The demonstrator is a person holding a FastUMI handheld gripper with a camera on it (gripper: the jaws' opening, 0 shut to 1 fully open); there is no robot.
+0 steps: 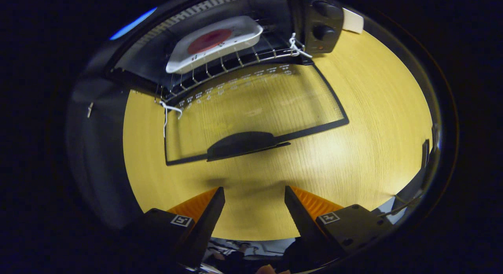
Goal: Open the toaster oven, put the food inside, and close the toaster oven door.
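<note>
A: Item one, oven (pixel 314 26)?
B: Top of frame, on the table (pixel 373 120). Knobs at upper right. Door (pixel 255 109) dropped flat toward the tongs, glass up, long axis running left to right, tilted slightly.

A: Item two, food?
B: Tray (pixel 214 44) already on the rack (pixel 235 61) inside, upper centre, long side lying across the opening.

A: Tongs (pixel 254 195)?
B: Bottom centre, spread apart, nothing between them, short of the door.

A: Remaining step?
B: Closing, I judge.

A: Handling notes?
B: Door likely stiff, hinged, moderately heavy; glass probably slick and breakable. Take the dark handle (pixel 245 144) at its near edge, mid-frame, and lift. Avoid the white cords (pixel 169 109) at the hinges.
</note>
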